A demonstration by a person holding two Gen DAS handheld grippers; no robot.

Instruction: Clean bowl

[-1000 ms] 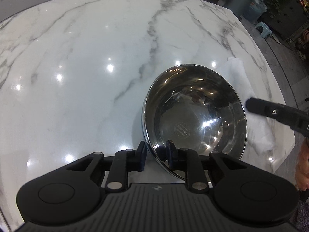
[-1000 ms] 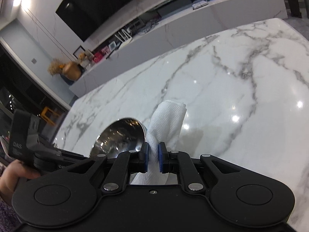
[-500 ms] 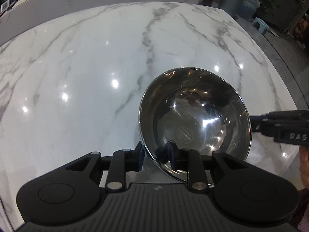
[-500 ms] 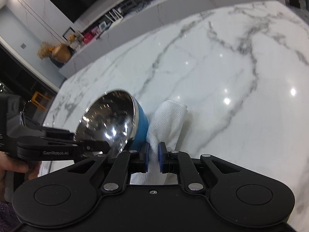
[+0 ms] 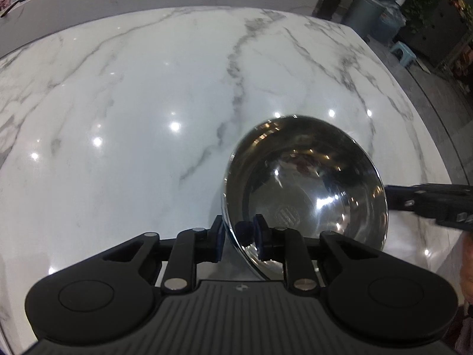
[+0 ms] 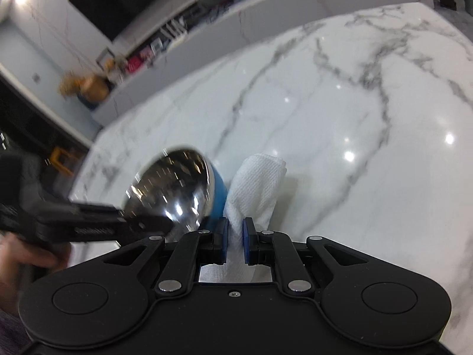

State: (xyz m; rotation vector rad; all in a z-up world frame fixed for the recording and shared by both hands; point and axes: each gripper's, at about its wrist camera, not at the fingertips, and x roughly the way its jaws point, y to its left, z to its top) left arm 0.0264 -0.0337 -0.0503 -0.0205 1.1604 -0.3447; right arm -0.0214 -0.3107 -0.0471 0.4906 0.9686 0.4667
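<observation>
A steel bowl (image 5: 304,189) with a blue outside (image 6: 217,195) is tilted up above the white marble table (image 5: 118,118). Its near rim sits between the pads of my left gripper (image 5: 239,235), whose jaws are closing on it. My right gripper (image 6: 235,236) is shut on a folded white paper towel (image 6: 257,183), which sticks up just right of the bowl. In the left wrist view the right gripper's black fingers (image 5: 428,204) reach in at the bowl's right rim. The towel is hidden in that view.
The table's right edge (image 5: 437,153) drops to a grey floor with a small blue stool (image 5: 403,54), bins and plants. A long white counter (image 6: 266,23) runs behind the table. A person's hand (image 6: 23,260) holds the left gripper.
The towel has left the table beside the bowl and now hangs in the right gripper. The bowl has tipped up, showing its blue outside. The left jaws have drawn in on the rim.
</observation>
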